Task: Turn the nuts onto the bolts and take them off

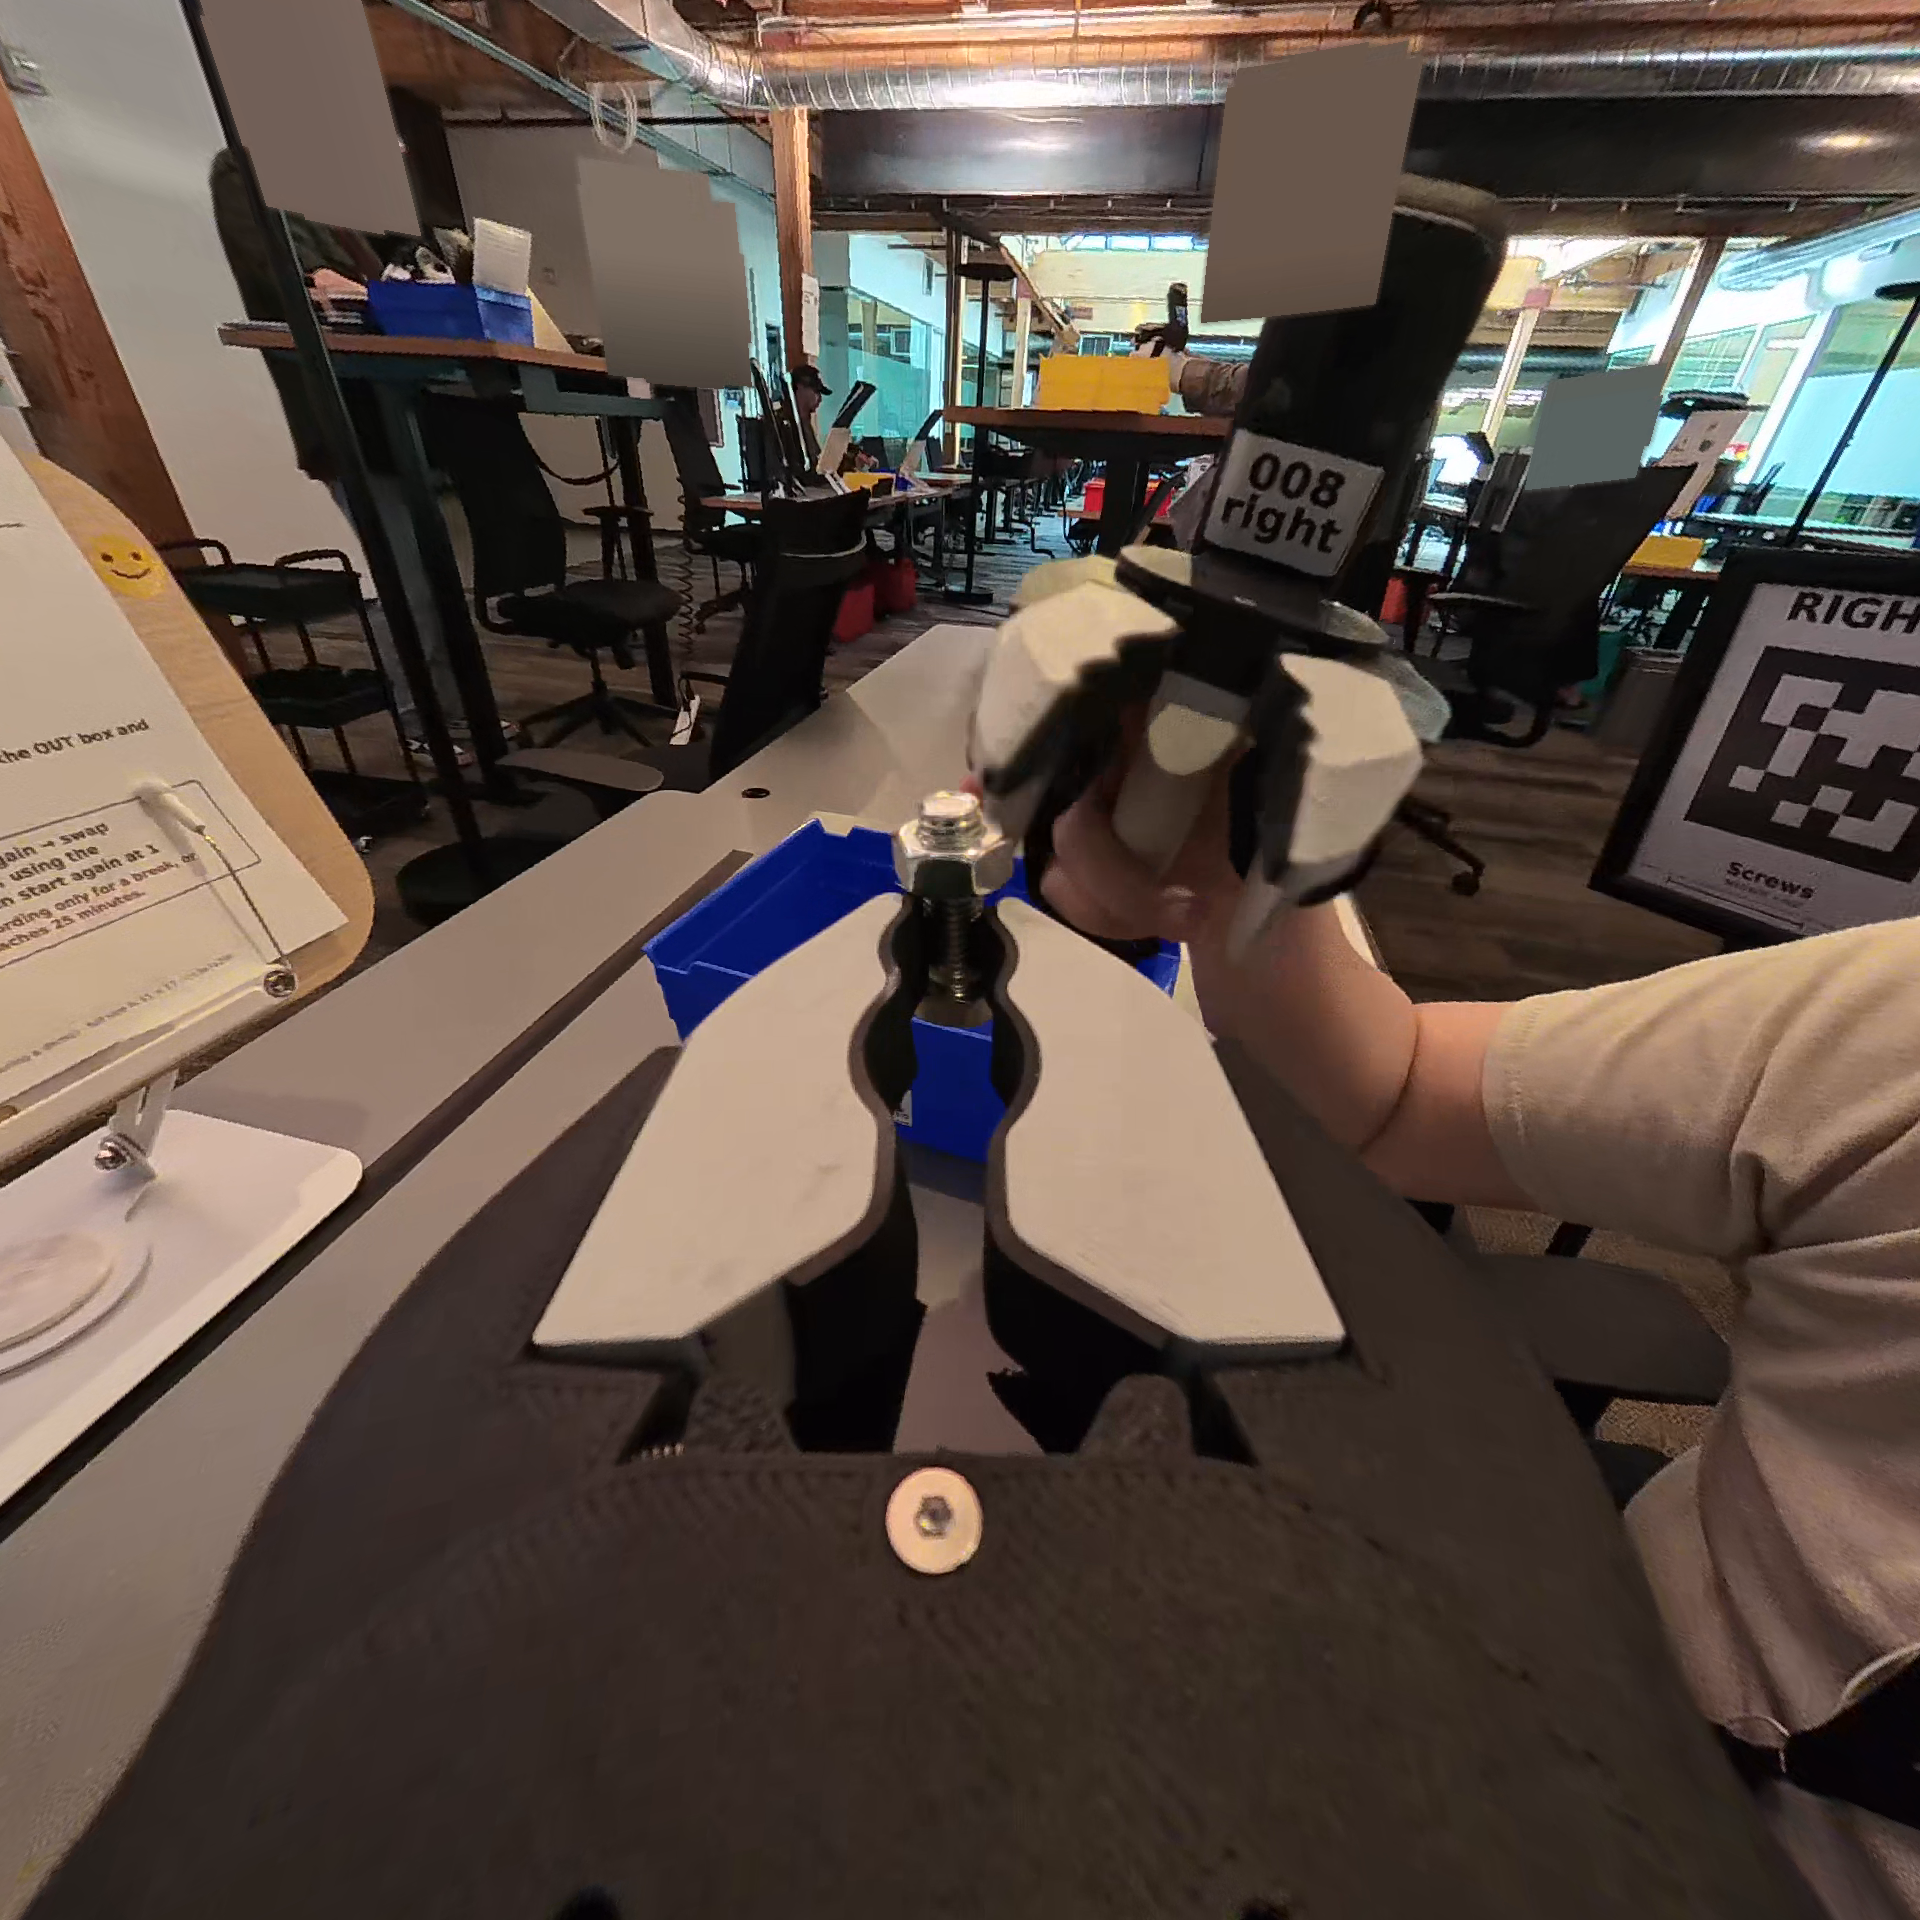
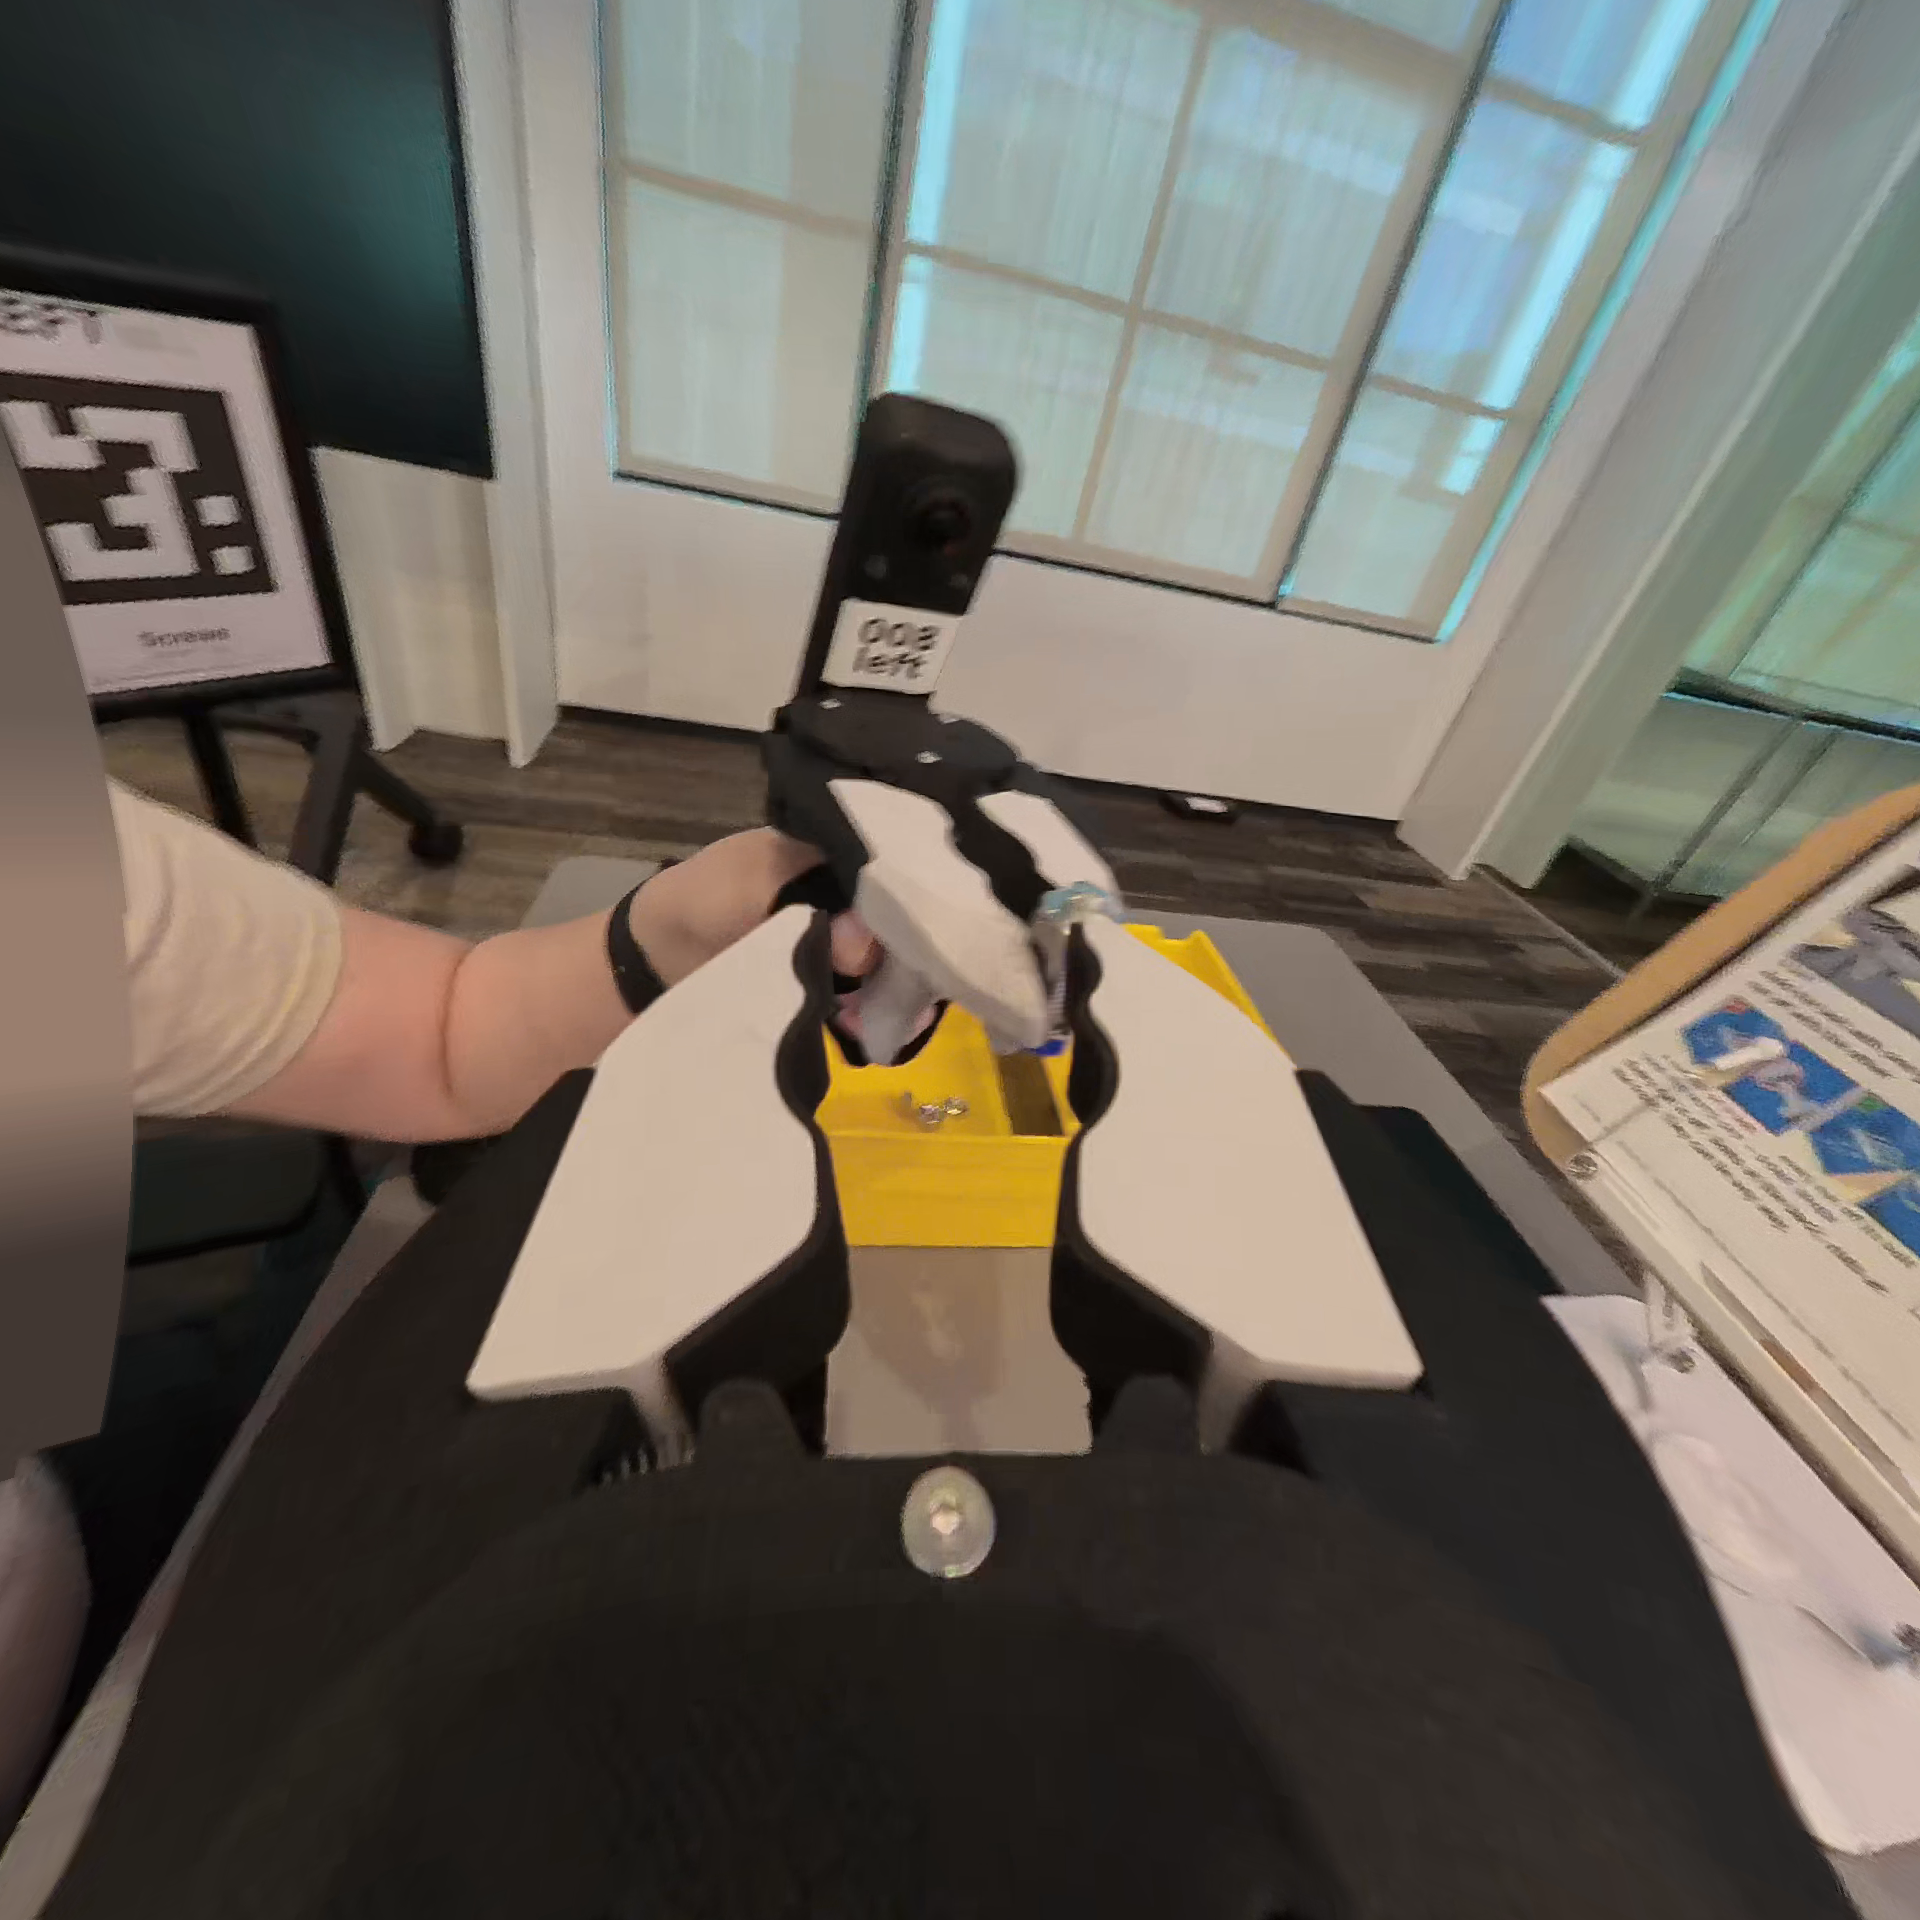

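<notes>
In the left wrist view my left gripper [image 1: 951,920] is shut on an upright dark bolt [image 1: 951,961]. A silver hex nut [image 1: 951,857] sits on the bolt's thread just above the fingertips. My right gripper [image 1: 1127,847] is open and empty, just right of the nut and a little higher; I cannot tell if it touches. In the right wrist view my right gripper [image 2: 945,935] has its jaws wide apart. The left gripper [image 2: 966,914] sits between and beyond them, holding the blurred bolt [image 2: 1058,966].
A blue bin [image 1: 769,935] stands on the grey table [image 1: 520,987] under the left gripper. A yellow bin [image 2: 935,1184] holds several loose nuts [image 2: 935,1110]. An instruction board [image 1: 156,831] stands to one side. A framed marker sign [image 1: 1818,748] stands beyond the table. Only a small space, under 4 cm, lies between the two pairs of fingers.
</notes>
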`<action>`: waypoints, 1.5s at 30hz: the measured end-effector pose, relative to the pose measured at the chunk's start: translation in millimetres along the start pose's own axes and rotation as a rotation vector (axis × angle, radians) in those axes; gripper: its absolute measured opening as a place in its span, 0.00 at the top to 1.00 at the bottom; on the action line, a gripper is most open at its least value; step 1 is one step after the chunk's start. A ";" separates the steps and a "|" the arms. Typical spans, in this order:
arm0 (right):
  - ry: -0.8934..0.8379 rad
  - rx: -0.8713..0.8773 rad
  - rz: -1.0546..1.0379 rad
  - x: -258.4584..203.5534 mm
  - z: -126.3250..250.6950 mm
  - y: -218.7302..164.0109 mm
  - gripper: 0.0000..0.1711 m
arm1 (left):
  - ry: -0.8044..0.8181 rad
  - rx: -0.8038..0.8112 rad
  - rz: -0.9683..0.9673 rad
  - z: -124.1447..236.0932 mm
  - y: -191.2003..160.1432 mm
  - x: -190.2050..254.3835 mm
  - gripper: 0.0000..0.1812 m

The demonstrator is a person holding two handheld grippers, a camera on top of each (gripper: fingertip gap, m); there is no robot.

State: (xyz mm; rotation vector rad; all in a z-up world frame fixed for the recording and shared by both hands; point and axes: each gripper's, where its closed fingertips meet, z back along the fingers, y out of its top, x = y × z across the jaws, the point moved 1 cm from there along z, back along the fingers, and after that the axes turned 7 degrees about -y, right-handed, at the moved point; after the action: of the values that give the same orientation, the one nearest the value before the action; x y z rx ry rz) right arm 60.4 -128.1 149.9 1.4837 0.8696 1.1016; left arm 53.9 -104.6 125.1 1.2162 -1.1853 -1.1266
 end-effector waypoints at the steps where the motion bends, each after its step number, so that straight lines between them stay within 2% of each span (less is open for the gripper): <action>1: -0.037 0.010 -0.005 7.0 0.3 0.3 0.75 | -0.006 -0.009 -0.003 -2.1 -1.6 1.7 0.95; 3: -0.077 0.034 -0.039 17.7 1.2 0.9 0.80 | -0.014 -0.030 -0.011 -6.3 -5.4 4.6 0.95; 5: -0.039 0.049 -0.094 18.1 1.4 0.8 0.88 | -0.020 -0.048 -0.017 -9.3 -8.5 6.5 0.95; 15: 0.033 -0.032 -0.104 16.1 -1.8 -14.2 0.94 | -0.034 -0.090 -0.043 -13.2 -14.1 10.4 0.95; 19: 0.065 -0.026 -0.172 17.8 0.7 -12.3 0.95 | -0.054 -0.058 -0.049 -12.9 -10.4 12.3 0.93; 21: 0.068 -0.016 -0.190 21.0 2.0 -12.0 0.95 | 0.002 -0.052 -0.057 -9.9 -8.5 4.5 0.81; 23: 0.080 -0.008 -0.200 21.3 2.6 -11.4 0.95 | 0.007 -0.042 -0.072 -8.0 -7.1 2.6 0.78; 29: 0.092 0.011 -0.156 17.3 3.7 -8.3 0.95 | -0.184 -0.061 0.050 -14.1 -17.2 17.1 0.80; 33: 0.110 0.011 -0.133 13.1 3.3 -8.2 0.95 | -0.232 -0.049 0.043 -18.4 -19.4 22.3 0.89; 37: 0.077 0.042 -0.115 17.2 1.4 -7.8 0.94 | -0.179 -0.049 0.012 -17.7 -18.8 15.4 0.89; 39: 0.076 0.061 -0.137 17.1 0.4 -5.6 0.82 | -0.149 -0.041 0.005 -15.7 -16.9 11.3 0.89; 43: 0.120 0.030 -0.172 7.6 -0.5 -5.2 0.72 | -0.065 -0.032 0.016 -10.7 -15.8 -2.9 0.89; 45: 0.180 0.011 -0.149 -4.7 4.0 -2.4 0.81 | -0.017 -0.028 0.029 -6.9 -16.0 -12.2 0.89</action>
State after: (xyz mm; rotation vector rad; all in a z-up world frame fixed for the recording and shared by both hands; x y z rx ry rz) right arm 62.8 -133.3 146.6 1.3199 1.0946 1.1326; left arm 60.2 -92.6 108.7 1.1667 -1.1924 -1.1306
